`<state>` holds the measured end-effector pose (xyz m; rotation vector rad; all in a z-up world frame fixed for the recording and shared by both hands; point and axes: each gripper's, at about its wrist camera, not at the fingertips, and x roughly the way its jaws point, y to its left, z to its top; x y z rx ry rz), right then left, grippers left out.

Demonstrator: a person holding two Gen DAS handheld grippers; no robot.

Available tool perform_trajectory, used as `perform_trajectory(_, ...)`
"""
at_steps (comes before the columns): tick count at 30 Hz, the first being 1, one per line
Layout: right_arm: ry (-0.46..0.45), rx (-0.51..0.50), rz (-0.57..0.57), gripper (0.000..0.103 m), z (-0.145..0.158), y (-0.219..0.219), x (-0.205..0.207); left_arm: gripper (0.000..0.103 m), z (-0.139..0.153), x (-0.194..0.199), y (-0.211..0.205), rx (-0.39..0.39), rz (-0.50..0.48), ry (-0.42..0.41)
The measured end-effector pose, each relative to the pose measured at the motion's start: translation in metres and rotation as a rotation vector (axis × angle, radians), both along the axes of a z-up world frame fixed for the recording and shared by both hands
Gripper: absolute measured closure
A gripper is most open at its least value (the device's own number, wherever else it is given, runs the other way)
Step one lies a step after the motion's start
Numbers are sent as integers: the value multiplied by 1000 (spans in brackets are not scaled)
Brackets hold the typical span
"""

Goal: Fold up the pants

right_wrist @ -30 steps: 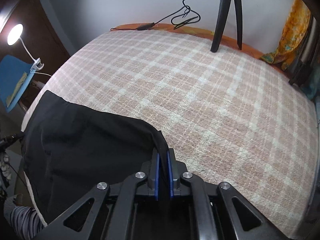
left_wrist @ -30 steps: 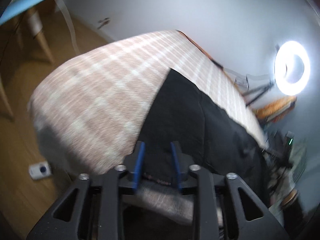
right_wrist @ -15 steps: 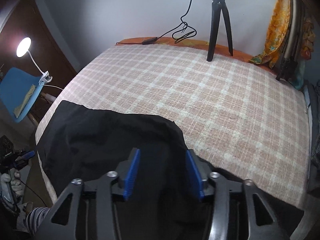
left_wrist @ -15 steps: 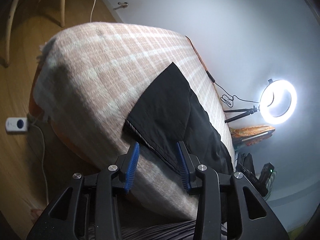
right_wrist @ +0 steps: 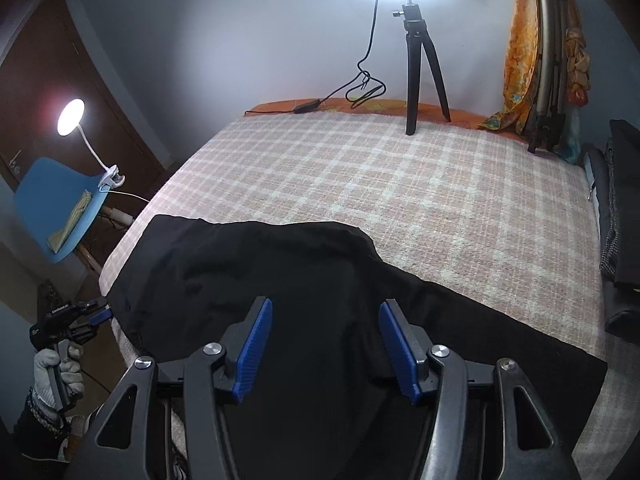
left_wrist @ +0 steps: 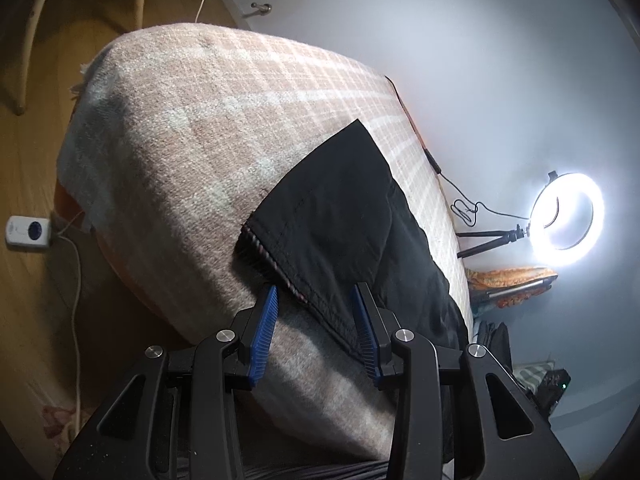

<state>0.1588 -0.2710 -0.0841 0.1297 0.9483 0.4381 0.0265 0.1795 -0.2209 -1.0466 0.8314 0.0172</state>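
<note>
Black pants (right_wrist: 280, 280) lie folded over along the near edge of a bed with a pink checked blanket (right_wrist: 400, 184). In the left wrist view the pants (left_wrist: 344, 216) show a striped waistband edge near the bed's corner. My left gripper (left_wrist: 316, 300) is open and empty, just short of that edge. My right gripper (right_wrist: 326, 312) is open and empty, held above the middle of the pants. The left gripper also shows in the right wrist view (right_wrist: 96, 312), held in a gloved hand at the bed's left end.
A ring light on a black tripod (right_wrist: 420, 72) stands at the bed's far edge with its cable (right_wrist: 360, 88). A blue chair with a clip lamp (right_wrist: 60, 200) is left of the bed. Dark clothes (right_wrist: 620, 220) lie at the right. A power strip (left_wrist: 28, 232) lies on the wooden floor.
My right gripper was shut on the pants edge, let go and opened wide, then drew back and up. My left gripper opened wider and pulled back from the waistband toward the bed's corner.
</note>
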Motion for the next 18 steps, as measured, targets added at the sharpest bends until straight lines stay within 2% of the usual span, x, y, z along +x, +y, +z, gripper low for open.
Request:
perform_trajectory(5, 2, 32, 11, 44, 6, 5, -5, 67, 0, 3, -2, 7, 25, -21)
perform_trajectory(12, -1, 22, 48, 44, 6, 25, -7, 67, 2, 14, -1, 28, 59, -43)
perform_trajectory(18, 7, 0, 73, 44, 3, 35, -10, 67, 6, 29, -4, 100, 67, -64)
